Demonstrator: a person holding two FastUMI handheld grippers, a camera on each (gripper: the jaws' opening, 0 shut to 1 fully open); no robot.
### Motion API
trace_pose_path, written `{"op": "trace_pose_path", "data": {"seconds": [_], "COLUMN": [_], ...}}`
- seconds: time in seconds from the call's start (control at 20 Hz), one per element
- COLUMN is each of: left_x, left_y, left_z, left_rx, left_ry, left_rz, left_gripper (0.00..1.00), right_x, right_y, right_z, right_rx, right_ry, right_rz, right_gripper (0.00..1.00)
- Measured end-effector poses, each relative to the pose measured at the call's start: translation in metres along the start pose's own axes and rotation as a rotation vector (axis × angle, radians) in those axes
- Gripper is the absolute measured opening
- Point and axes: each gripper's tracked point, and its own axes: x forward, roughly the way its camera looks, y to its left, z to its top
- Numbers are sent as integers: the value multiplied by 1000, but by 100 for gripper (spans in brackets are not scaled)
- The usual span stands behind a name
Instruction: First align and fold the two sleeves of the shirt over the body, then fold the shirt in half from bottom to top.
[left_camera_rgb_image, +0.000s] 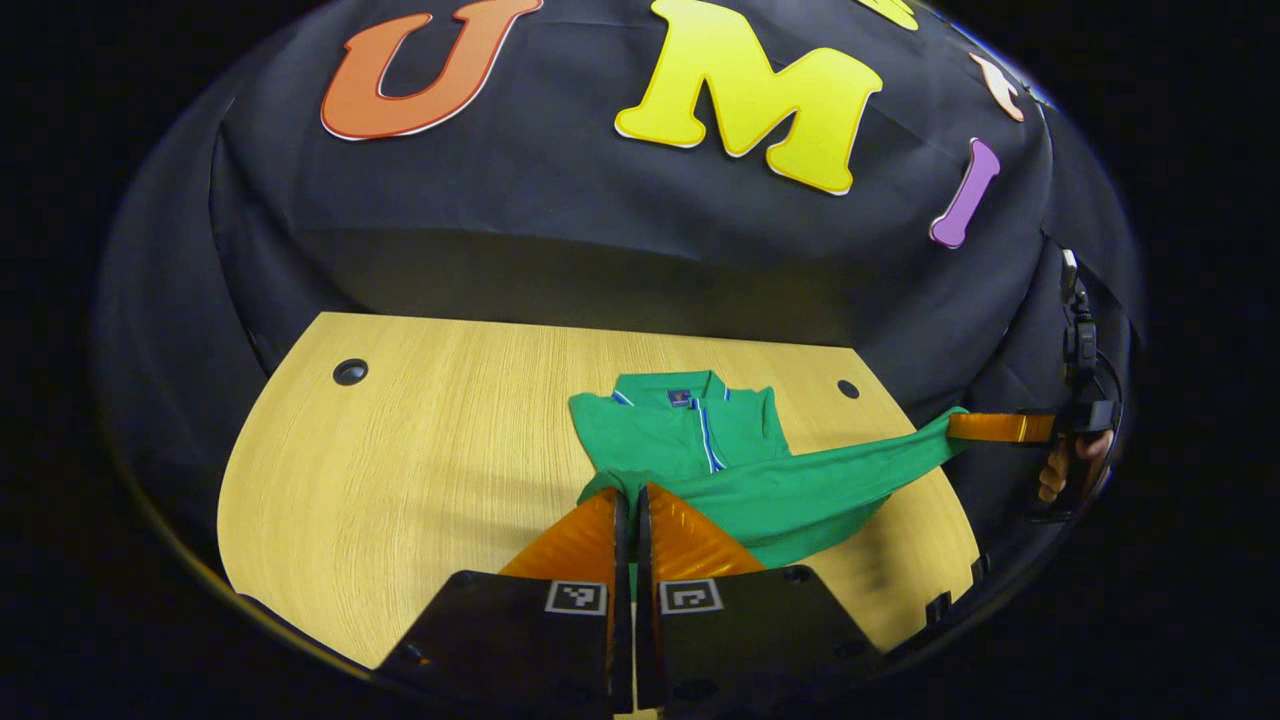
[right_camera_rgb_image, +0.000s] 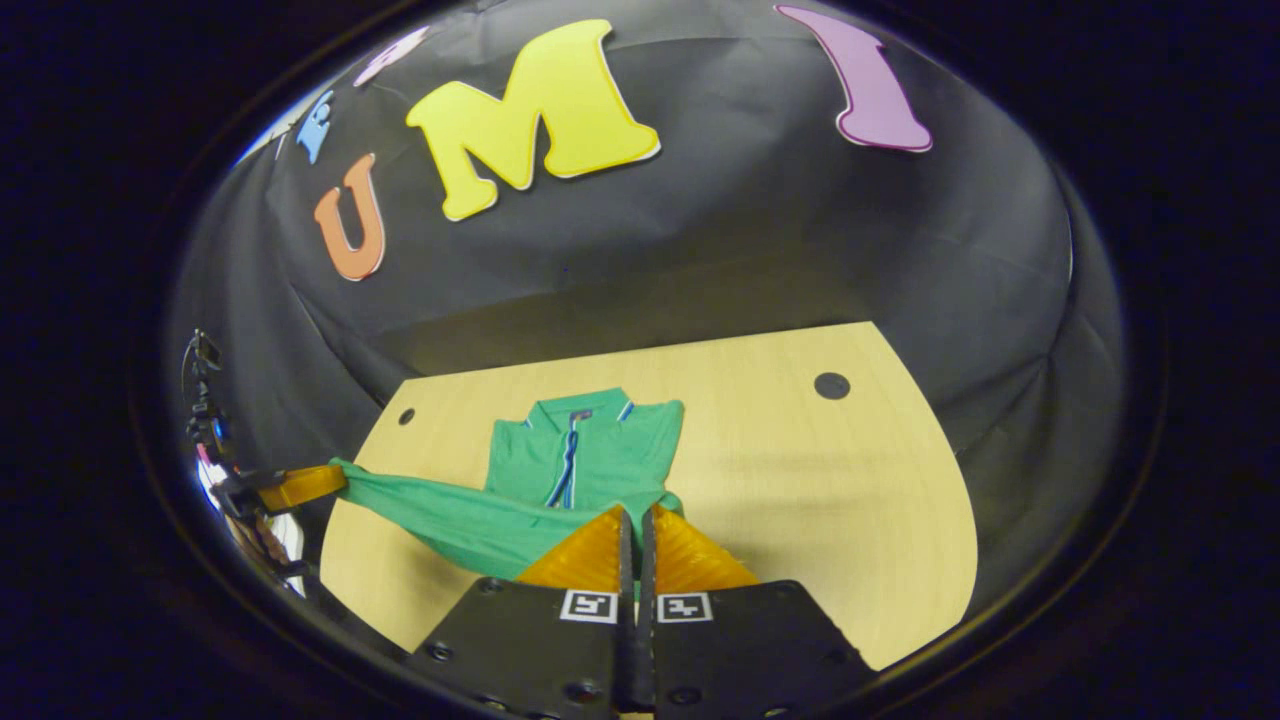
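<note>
Wooden table (left_camera_rgb_image: 420, 450): green shirt (left_camera_rgb_image: 700, 440) stretched between left tongs (left_camera_rgb_image: 632, 500) and right tongs (right_camera_rgb_image: 635, 520).

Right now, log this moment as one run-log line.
left gripper: shut on green polo shirt hem | right gripper: shut on hem | hem lifted, stretched between both | collar end on wooden table | stage: bottom-to-top fold

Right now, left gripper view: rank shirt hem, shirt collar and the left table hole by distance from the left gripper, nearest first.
1. Shirt hem: pinched between the left gripper fingers, right at the tips.
2. Shirt collar: straight ahead, at the far end of the green shirt.
3. Left table hole: far left corner of the table, off the shirt.
</note>
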Motion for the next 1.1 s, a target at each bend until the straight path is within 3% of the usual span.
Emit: {"op": "trace_pose_path", "data": {"seconds": [0.05, 0.5, 0.65, 0.8, 1.0, 1.1], "left_x": [10, 110, 144, 177, 214, 231], "left_y": [4, 46, 62, 61, 78, 75], "left_z": [6, 42, 48, 37, 15, 6], "left_rx": [-4, 2, 7, -2, 1, -15], "left_ry": [-7, -39, -85, -79, -51, -38], "left_rz": [4, 72, 136, 131, 199, 174], "left_gripper": [7, 7, 7, 8, 11, 15], "right_x": [10, 120, 151, 180, 220, 240], "right_y": [1, 6, 7, 2, -17, -24], "right_z": [11, 77, 71, 68, 47, 30], "right_rx": [1, -23, -39, -38, -39, -42], "right_ry": [-12, -71, -56, -46, -14, 12], "right_rz": [-1, -12, -9, -20, -63, -81], "right_gripper": [3, 0, 0, 0, 0, 1]}}
